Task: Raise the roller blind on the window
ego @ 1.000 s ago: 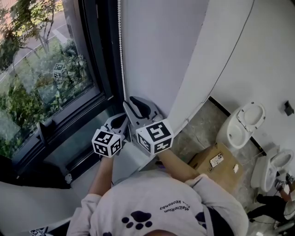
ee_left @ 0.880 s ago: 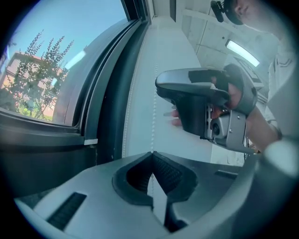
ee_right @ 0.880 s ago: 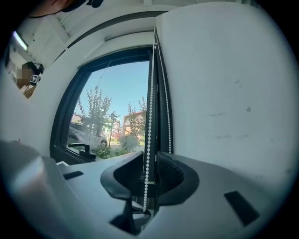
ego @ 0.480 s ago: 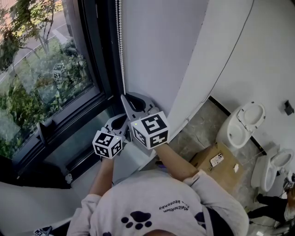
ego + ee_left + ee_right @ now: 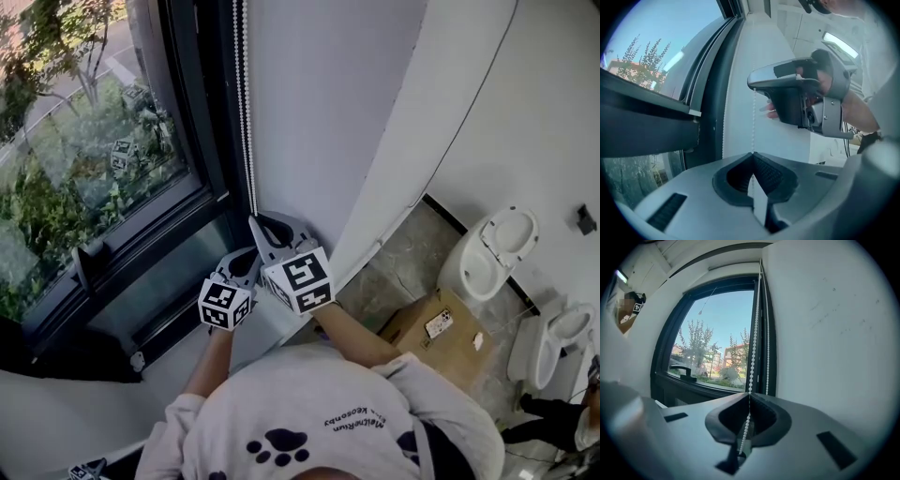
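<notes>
A white bead chain (image 5: 246,112) hangs down the dark window frame beside the white wall. My right gripper (image 5: 256,221) is shut on the chain, which runs up from between its pads (image 5: 749,394). Just below it my left gripper (image 5: 247,255) is shut on the same strand (image 5: 753,153). In the left gripper view the chain (image 5: 753,122) runs straight up to the right gripper (image 5: 751,84) above. A second strand (image 5: 767,333) hangs free beside the gripped one (image 5: 753,343). The blind itself is out of view; the glass shows uncovered.
The window (image 5: 84,159) has a dark handle (image 5: 684,371) on its lower frame. The white wall (image 5: 328,112) stands close on the right. On the floor behind are a cardboard box (image 5: 436,328) and two toilets (image 5: 492,248) (image 5: 553,342).
The right gripper's jaws stood apart a second ago and are now closed on the chain. Both grippers have come down together along the chain.
</notes>
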A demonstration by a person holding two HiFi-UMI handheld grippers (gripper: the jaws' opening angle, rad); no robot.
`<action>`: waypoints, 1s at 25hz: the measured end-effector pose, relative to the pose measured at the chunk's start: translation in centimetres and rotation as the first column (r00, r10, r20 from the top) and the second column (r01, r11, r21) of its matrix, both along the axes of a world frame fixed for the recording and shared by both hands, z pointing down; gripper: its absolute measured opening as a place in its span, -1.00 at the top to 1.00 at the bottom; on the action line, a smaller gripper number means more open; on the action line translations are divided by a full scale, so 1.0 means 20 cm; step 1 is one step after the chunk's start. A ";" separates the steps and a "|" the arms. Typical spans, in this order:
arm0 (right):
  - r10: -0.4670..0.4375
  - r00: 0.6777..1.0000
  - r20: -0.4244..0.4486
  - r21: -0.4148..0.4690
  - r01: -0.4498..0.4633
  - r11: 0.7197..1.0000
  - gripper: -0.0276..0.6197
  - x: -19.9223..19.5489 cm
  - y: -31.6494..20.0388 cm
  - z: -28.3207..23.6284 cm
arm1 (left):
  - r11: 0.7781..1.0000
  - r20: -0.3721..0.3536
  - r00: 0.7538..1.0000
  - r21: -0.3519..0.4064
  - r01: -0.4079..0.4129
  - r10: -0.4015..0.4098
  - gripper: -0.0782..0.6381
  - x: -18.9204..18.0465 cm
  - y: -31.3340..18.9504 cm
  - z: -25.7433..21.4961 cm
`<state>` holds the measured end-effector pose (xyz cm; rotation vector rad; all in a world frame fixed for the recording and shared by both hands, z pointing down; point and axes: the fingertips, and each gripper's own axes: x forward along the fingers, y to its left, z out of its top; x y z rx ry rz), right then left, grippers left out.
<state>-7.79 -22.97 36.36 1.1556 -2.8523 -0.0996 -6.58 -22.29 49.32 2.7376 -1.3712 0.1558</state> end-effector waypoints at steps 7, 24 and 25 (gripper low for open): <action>0.010 1.000 -0.005 0.011 -0.010 1.000 0.88 0.00 0.01 0.10 | 1.000 0.029 1.000 0.006 0.008 -0.008 0.76 0.00 0.02 0.10; 0.019 0.999 -0.030 -0.002 -0.019 1.000 0.88 0.00 0.02 0.23 | 0.999 0.001 0.999 -0.033 0.043 -0.043 0.76 -0.04 0.03 0.22; 0.020 0.999 -0.029 0.002 -0.020 1.000 0.88 0.00 0.02 0.22 | 0.998 -0.003 0.999 -0.036 0.045 -0.045 0.76 -0.04 0.04 0.21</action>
